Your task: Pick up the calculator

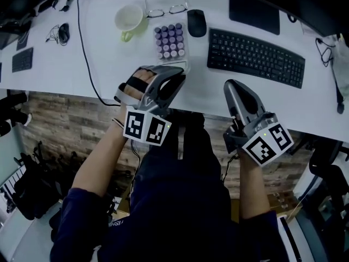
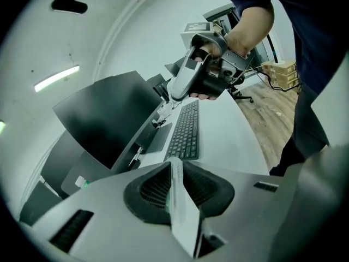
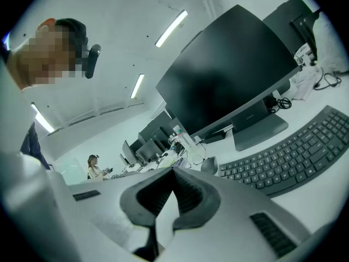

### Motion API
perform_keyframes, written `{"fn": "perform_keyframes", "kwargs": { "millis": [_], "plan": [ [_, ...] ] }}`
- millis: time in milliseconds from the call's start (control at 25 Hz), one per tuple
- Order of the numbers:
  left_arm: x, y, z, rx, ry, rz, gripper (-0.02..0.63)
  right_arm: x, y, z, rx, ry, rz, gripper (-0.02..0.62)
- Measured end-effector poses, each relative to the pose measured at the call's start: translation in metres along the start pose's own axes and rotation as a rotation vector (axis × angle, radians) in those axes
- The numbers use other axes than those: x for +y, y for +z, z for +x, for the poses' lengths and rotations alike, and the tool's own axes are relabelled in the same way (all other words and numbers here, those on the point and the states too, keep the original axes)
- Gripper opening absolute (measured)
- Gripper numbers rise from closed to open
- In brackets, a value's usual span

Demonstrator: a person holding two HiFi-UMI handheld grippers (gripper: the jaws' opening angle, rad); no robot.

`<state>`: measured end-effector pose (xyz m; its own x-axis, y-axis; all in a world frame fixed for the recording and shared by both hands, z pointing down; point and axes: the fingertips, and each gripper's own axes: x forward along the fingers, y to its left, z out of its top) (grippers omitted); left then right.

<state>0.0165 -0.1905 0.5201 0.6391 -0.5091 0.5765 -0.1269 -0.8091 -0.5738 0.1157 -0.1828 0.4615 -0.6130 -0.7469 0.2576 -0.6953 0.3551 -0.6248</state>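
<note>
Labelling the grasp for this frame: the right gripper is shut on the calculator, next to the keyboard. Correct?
Not quite: it is the left gripper that is shut on the calculator, next to the keyboard. The left gripper view shows the calculator's thin white edge pinched between the pads. The right gripper has its jaws together on nothing.

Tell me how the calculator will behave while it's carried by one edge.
The calculator looks like a thin, rigid slab, so it should stay stiff and is probably light. The left tool pinches only its near edge, so it may droop or pivot. Its smooth casing could slip if the squeeze loosens.
</note>
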Motion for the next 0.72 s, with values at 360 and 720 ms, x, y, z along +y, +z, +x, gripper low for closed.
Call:
{"fn": "perform_keyframes", "kwargs": {
  "millis": [360, 720],
  "plan": [
    [0.050, 0.035, -0.036, -0.053, 0.098, 0.053, 0.086, 0.035, 0.038, -0.005, -0.055, 0.020, -0.065, 0.003],
    [0.098, 0.071, -0.075, -0.114, 0.190, 0.119, 0.086, 0.073, 0.079, -0.002, -0.114, 0.054, -0.131, 0.003]
  ]
}}
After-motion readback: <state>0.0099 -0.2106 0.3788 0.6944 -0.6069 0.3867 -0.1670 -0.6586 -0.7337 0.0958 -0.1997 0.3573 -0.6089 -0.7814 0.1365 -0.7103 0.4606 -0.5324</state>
